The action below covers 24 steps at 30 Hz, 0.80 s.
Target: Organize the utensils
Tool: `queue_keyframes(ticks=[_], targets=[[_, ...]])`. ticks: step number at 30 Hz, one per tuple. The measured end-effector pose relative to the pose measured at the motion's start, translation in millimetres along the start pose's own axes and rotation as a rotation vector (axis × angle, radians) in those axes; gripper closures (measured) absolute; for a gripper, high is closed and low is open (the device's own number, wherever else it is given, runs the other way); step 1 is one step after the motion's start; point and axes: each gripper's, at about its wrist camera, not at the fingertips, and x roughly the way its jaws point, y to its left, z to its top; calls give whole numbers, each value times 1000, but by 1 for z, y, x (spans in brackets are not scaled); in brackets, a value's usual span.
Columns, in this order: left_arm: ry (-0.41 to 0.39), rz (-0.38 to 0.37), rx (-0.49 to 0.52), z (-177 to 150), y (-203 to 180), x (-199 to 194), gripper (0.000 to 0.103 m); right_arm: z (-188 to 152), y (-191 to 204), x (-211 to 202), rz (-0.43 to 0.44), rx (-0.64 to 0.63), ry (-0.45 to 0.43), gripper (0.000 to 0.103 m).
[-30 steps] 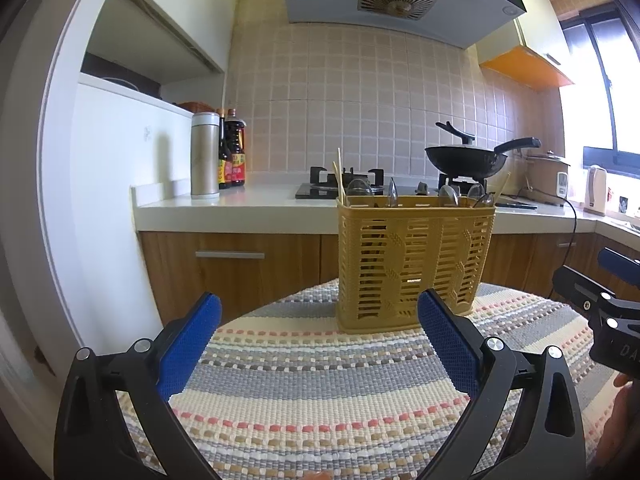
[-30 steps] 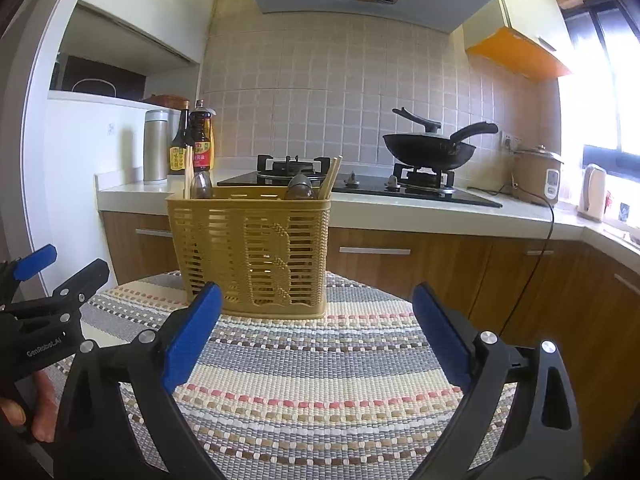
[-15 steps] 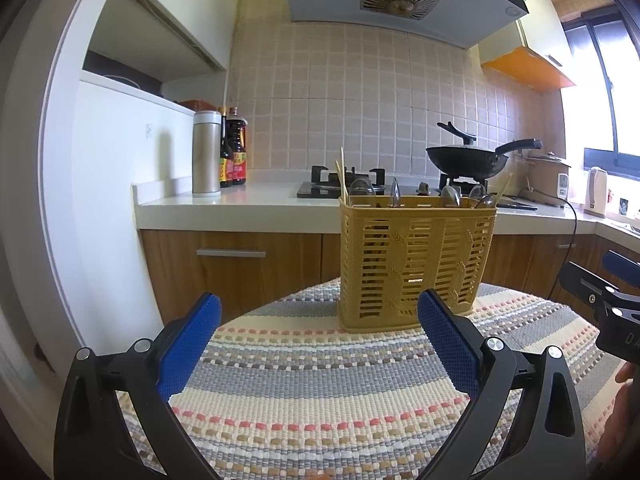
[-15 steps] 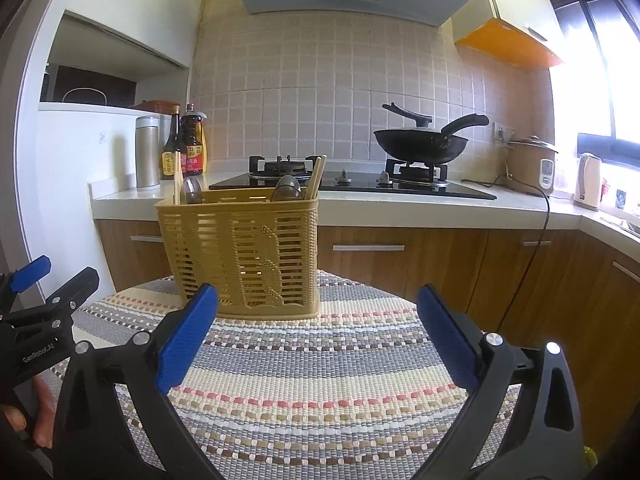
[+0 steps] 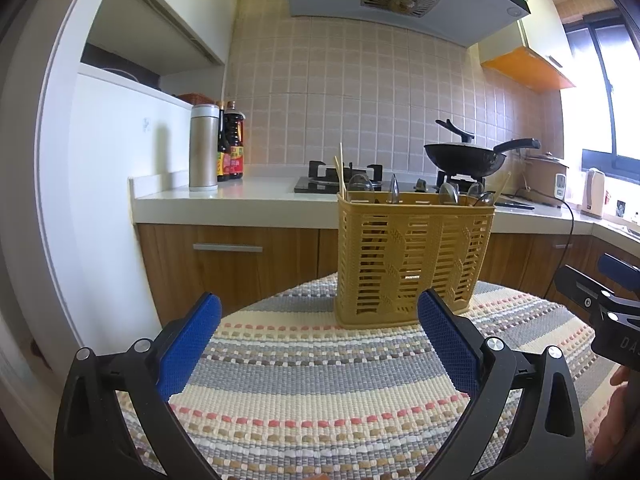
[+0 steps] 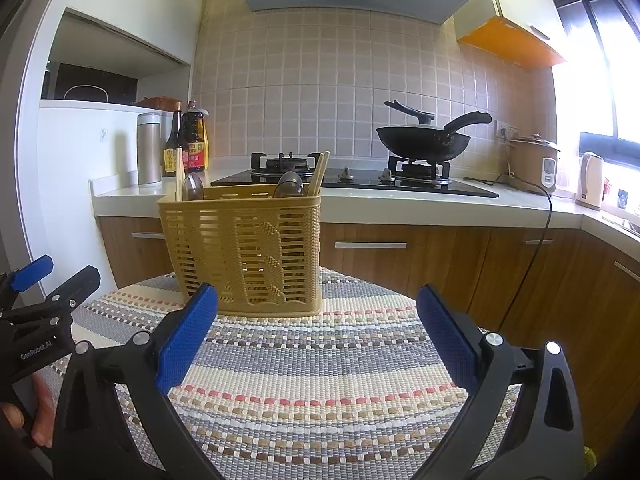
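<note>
Both grippers, left gripper (image 5: 318, 342) and right gripper (image 6: 318, 338), have fingers wide, empty. Spoons (image 5: 360, 188) and chopsticks (image 6: 318, 174) at 12 o'clock in the yellow basket (image 5: 412, 260) look light, stiff, slippery; pinch the exposed tops.

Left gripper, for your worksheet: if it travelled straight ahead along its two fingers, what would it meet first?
Probably the yellow utensil basket. The left gripper, jaws open and empty, points over the striped mat, and the basket stands ahead, slightly right of centre. Depth is unclear, so its right finger might touch first.
</note>
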Motion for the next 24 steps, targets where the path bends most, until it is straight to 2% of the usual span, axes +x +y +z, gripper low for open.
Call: queue_keyframes(ticks=[24], targets=[[9, -2, 7, -2, 0, 0, 8, -1, 0, 1, -7, 5, 10, 8]])
